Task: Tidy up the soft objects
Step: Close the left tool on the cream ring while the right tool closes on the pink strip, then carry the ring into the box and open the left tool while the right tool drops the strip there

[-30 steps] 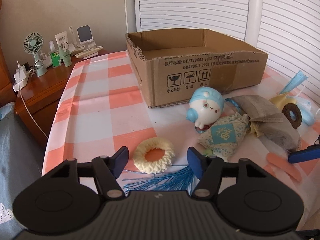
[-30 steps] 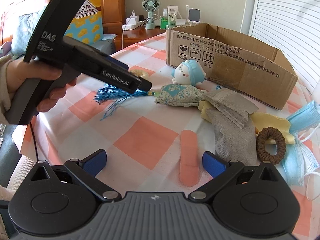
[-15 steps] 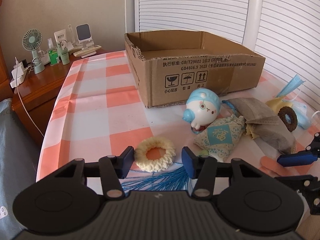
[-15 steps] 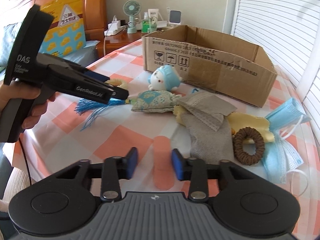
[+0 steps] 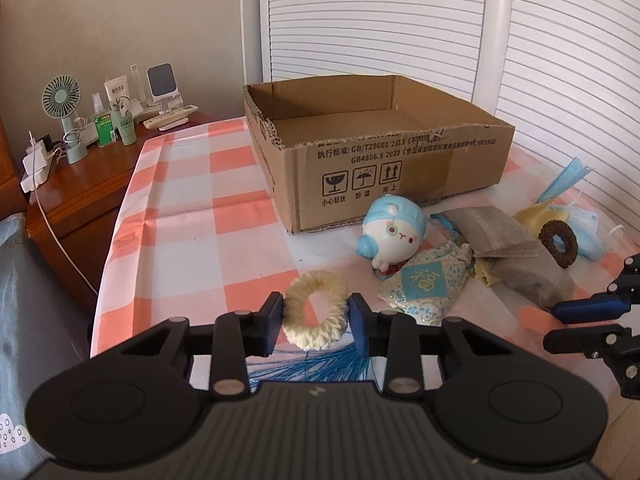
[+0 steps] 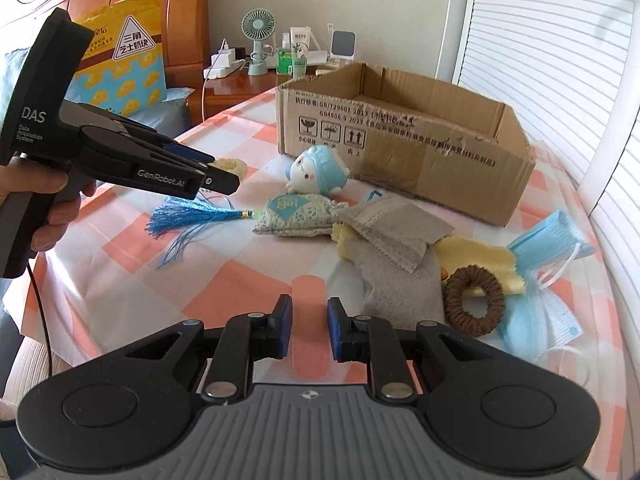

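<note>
currently your left gripper (image 5: 316,320) is closing on the cream scrunchie (image 5: 315,316): both blue pads touch its sides and the ring looks squeezed into an oval. it sits on the checked cloth of the desk (image 5: 192,220), over the blue tassel (image 5: 316,364).

your right gripper (image 6: 309,330) is also closing, with the jaws set either side of the flat pink strip (image 6: 310,344) lying on the cloth. you cannot tell whether the pads touch the strip yet.

in the right wrist view your left hand (image 6: 44,204) holds the left tool from the side, its tip just above the tassel.

other soft items noted: the blue and white plush toy (image 5: 394,232) stands just in front of the cardboard box (image 5: 380,152); the patterned sachet (image 5: 426,284) lies beside it; the grey cloths (image 6: 396,260) overlap the yellow cloth (image 6: 476,260); the brown scrunchie (image 6: 474,300) rests on those cloths; the blue face masks (image 6: 548,280) lie at the far right edge. the box is open at the top.
</note>
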A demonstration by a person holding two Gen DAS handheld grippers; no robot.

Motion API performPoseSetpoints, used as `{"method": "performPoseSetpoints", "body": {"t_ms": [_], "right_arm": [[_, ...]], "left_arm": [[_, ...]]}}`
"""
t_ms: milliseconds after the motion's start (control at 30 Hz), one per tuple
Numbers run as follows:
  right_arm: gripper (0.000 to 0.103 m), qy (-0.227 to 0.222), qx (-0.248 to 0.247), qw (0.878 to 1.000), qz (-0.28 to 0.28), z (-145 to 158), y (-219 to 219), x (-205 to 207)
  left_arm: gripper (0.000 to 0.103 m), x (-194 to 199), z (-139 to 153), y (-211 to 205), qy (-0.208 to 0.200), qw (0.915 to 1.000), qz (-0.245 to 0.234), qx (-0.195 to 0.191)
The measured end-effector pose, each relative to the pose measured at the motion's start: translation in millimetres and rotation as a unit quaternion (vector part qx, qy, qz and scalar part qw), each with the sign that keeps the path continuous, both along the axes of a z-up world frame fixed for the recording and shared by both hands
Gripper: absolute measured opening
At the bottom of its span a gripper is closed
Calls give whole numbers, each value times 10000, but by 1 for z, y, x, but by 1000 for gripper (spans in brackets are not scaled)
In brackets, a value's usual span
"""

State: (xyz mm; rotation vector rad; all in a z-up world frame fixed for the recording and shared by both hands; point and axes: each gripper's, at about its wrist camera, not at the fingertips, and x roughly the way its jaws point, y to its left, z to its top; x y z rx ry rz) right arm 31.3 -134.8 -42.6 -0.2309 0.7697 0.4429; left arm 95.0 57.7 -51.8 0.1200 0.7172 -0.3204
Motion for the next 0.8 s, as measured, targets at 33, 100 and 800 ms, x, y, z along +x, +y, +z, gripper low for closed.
{"method": "performPoseSetpoints", "body": {"t_ms": [33,100,800], "right_arm": [[22,-18,-2,10000,-6,3,-1,-1],[22,-65,-10,10000,9,9,-3,-2],[22,-812,-60,9966,-119,76,-40,48]], "left_arm": [[34,-2,3,0,3,10000,-38,-8],[34,-5,12,0,14,9999,-117,-21],[34,128,106,-68,-577,9963,-558,299]]}}
